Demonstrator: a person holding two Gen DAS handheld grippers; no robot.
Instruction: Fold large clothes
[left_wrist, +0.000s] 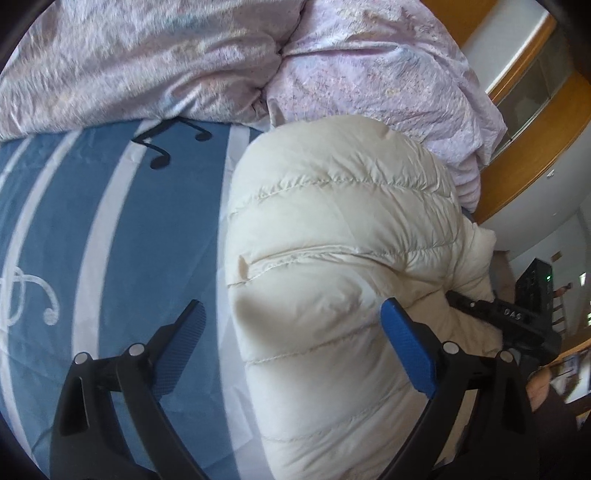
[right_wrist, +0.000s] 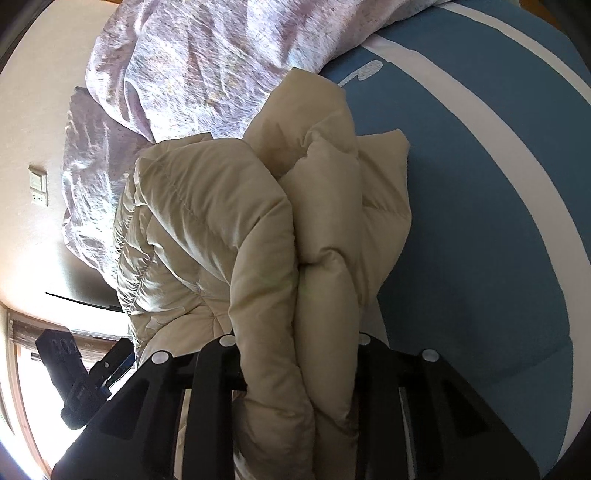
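In your left wrist view the left gripper (left_wrist: 291, 343) stands wide open, holding nothing, over the cream down jacket (left_wrist: 332, 229) lying on the blue striped sheet (left_wrist: 110, 229), below the lilac duvet (left_wrist: 184, 55).

In your right wrist view the right gripper (right_wrist: 299, 354) is clamped on the jacket's bunched fold. It looks light, puffy and slippery; grip at a quilted seam.

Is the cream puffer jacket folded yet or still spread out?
Bunched, not neatly folded: puffer jacket heaped in thick layers on the bed sheet, right gripper clamping it.
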